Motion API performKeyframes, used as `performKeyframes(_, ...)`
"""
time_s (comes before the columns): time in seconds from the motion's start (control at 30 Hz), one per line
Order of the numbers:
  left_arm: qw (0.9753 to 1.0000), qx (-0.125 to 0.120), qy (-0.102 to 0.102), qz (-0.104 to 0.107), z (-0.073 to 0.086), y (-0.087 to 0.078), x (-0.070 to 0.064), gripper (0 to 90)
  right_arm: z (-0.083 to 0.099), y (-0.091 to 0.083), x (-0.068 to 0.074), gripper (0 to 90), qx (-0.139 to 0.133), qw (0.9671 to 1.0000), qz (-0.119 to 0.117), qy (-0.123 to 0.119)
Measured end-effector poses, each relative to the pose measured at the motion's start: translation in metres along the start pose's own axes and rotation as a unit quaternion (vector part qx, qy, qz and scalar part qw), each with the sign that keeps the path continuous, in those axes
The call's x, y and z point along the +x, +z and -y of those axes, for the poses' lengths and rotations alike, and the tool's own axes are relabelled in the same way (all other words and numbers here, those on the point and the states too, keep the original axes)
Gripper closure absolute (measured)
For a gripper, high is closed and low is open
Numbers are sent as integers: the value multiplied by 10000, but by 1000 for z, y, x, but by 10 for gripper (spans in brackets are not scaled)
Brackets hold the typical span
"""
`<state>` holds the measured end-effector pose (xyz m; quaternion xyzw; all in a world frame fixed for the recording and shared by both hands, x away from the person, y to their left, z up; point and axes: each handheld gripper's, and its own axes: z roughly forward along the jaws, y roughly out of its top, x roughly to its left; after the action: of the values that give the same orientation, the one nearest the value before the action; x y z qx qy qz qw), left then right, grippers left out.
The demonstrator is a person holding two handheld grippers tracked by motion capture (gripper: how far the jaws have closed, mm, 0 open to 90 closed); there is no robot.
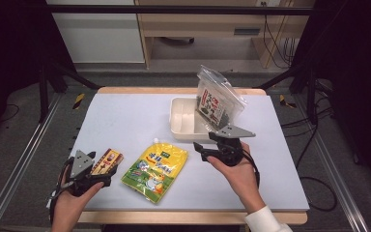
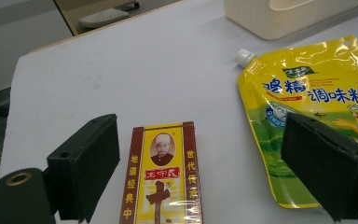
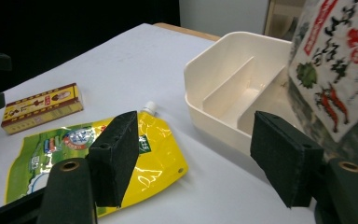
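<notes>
A red-and-yellow box [image 1: 107,161] [image 2: 165,177] lies flat at the table's front left. My left gripper [image 1: 101,169] [image 2: 203,135] is open, its jaws either side of the box's near end without touching it. A yellow spouted pouch [image 1: 157,166] [image 2: 317,88] [image 3: 163,149] lies flat in the middle. My right gripper [image 1: 204,142] [image 3: 198,135] is open and empty, just in front of the cream divided tray [image 1: 183,126] [image 3: 214,60]. A clear zip bag of dried spices [image 1: 218,99] [image 3: 335,70] stands leaning in the tray's right part.
The white tabletop [image 1: 125,116] has bare room at the back left and the front right. Metal frame rails run along both sides of the table. A wooden desk and cables stand on the floor beyond the far edge.
</notes>
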<state>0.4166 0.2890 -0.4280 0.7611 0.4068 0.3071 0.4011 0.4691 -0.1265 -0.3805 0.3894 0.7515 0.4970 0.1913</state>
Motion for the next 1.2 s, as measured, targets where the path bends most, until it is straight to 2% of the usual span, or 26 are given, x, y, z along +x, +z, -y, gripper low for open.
performKeyframes(0.37, 10000, 38, 32, 7, -1, 2, -2, 115, 4, 26, 2, 334, 60, 9999, 44, 115)
performKeyframes(0.5, 10000, -25, 60, 57, -2, 0, -7, 115, 11, 31, 5, 339, 21, 9999, 12, 171)
performKeyframes(0.57, 9999, -18, 57, 135, -3, 1, -12, 118, 15, 33, 5, 346, 101, 9997, 7, 218)
performKeyframes(0.6, 9998, -6, 58, 186, -4, 2, -15, 122, 20, 36, 5, 389, 98, 9995, 23, 298)
performKeyframes(0.63, 9997, 3, 86, 218, -5, 3, -18, 122, 20, 36, 5, 389, 98, 9995, 23, 298)
performKeyframes(0.67, 9996, 27, 142, 249, -5, 4, -22, 124, 24, 41, 6, 401, 221, 9994, 7, 250)
performKeyframes(0.73, 9992, 60, 207, 323, -7, 5, -28, 125, 25, 44, 7, 418, 280, 9994, 3, 219)
performKeyframes(0.9, 9985, 162, 300, 435, -7, 9, -37, 133, 28, 56, 11, 478, 506, 9983, -30, 280)
performKeyframes(1.1, 9986, 185, 277, 407, -6, 10, -34, 134, 33, 72, 11, 500, 772, 9966, -38, 301)
performKeyframes(1.2, 9987, 172, 251, 399, -7, 11, -34, 134, 35, 79, 9, 500, 936, 9951, 40, 327)
